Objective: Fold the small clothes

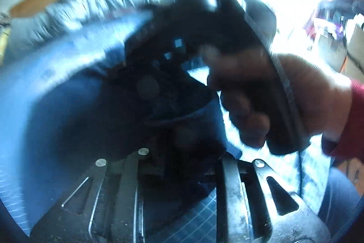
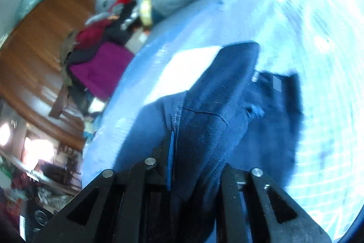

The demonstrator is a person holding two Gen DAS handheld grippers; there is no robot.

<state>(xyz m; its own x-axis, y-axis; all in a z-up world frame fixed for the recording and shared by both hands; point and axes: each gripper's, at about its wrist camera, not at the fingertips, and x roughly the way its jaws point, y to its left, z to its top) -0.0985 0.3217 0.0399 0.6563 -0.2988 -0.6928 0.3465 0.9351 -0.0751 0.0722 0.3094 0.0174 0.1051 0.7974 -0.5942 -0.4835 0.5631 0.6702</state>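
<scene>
Plainly, the blue checked bedsheet [image 2: 318,15] is slick and wide, and the dark navy garment [image 2: 268,129] lies bunched on it, 1 fold rising into the right gripper [image 2: 193,174], whose jaws are nearly closed on that denim-like cloth. If the pinch is shallow, the fold may slip out. The left gripper [image 1: 182,165] (blurred, dark) is narrowly parted; whether it holds cloth I cannot tell. Both tools crowd 1 spot and could collide.
</scene>
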